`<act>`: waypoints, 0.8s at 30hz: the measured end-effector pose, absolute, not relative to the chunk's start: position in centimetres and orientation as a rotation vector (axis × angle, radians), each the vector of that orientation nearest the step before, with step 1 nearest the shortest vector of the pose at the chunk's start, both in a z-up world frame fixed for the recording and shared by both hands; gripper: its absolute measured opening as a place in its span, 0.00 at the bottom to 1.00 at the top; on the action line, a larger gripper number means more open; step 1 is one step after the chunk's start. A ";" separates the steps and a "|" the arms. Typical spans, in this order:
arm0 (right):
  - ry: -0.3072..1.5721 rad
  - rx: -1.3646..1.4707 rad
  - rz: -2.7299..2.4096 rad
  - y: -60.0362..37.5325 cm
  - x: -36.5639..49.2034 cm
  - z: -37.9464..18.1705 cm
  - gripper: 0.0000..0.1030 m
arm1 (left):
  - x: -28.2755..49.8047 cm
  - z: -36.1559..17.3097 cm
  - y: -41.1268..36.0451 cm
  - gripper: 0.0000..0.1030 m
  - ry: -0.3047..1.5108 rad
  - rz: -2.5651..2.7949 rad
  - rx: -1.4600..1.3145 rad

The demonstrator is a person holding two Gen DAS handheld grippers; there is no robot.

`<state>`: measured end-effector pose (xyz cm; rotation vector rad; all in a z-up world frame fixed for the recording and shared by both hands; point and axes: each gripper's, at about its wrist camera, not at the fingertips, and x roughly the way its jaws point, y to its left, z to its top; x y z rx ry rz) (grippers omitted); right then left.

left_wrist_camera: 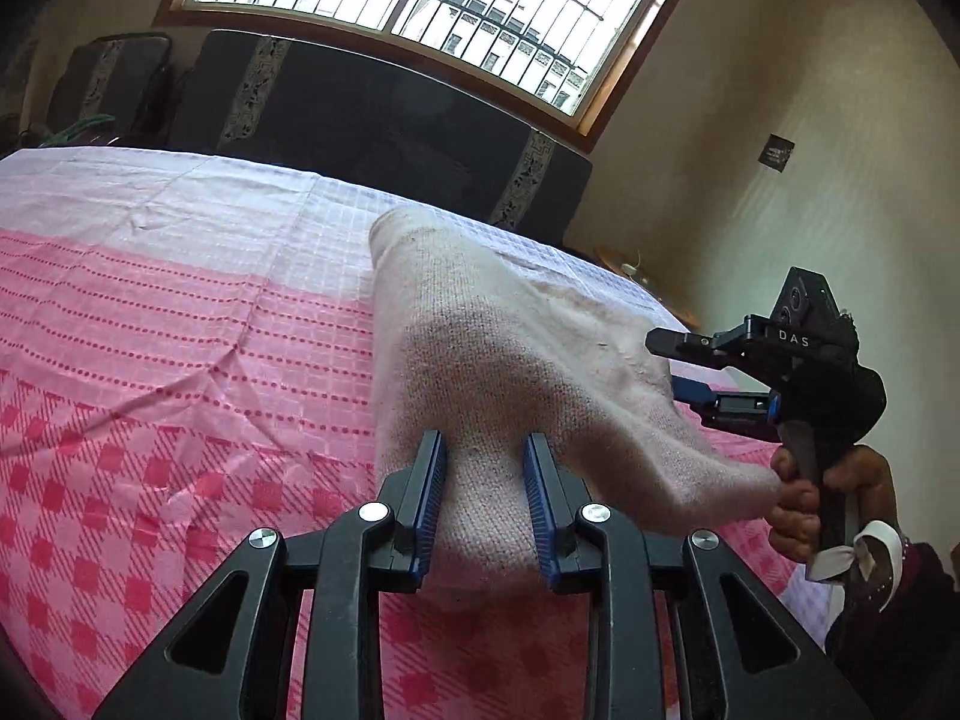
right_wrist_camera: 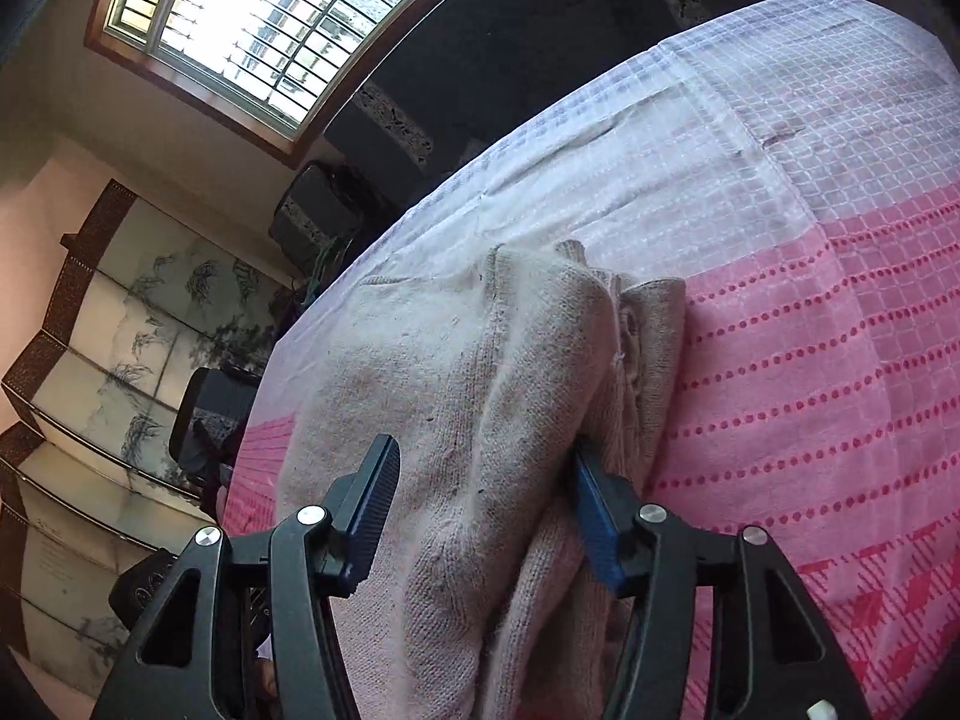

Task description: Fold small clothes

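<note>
So the pale knitted garment (left_wrist_camera: 510, 360) lies on the bed, across the line where the pink checked bedspread (left_wrist_camera: 150, 420) turns from pink to white, partly doubled over itself with a thick rolled edge (right_wrist_camera: 648, 348) on the side nearer the window. Your left claw (left_wrist_camera: 485, 498) is clamped narrowly on a bunch of the knit, with cloth filling the gap between both blue pads, and that part of the garment is lifted off the bedspread. Your right claw (right_wrist_camera: 480, 510) straddles the near edge of the garment: one pad sits against a fold, while the other pad (right_wrist_camera: 375, 510) stands clear of the cloth, so the claw is only half closed and, as I judge it, not yet gripping.

The step in hand looks like taking the second corner before carrying a fold over. Close the right claw fully on the layers you mean to move, and check that it catches the whole edge rather than one loose ply. Keep both claws level with each other relative to the garment, so the knit hangs without a twist. Move them together and lay the lifted part onto the flat part, edge to edge. The knit is soft and stretchy, so don't pull the claws apart hard; the bunched edge may also drag the bedspread along.
</note>
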<state>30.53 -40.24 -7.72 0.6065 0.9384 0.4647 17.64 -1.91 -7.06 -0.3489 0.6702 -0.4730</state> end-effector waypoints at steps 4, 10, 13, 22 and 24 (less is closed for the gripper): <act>0.858 0.458 0.456 -38.2 31.6 -5.5 0.08 | 18.0 -7.8 -0.3 0.39 0.696 -0.449 -0.437; 0.817 0.466 0.424 -40.7 32.9 -6.5 0.07 | 18.1 -8.3 0.3 0.40 0.703 -0.447 -0.478; 0.864 0.579 0.438 -42.3 33.6 -9.7 0.07 | 17.9 -8.1 -0.1 0.40 0.697 -0.437 -0.450; 0.723 0.790 0.467 -45.3 29.3 -8.4 0.14 | 17.5 -7.8 -1.1 0.45 0.691 -0.402 -0.414; 0.720 0.774 0.479 -45.4 26.8 -7.6 0.14 | 17.2 -7.6 -1.4 0.45 0.687 -0.396 -0.388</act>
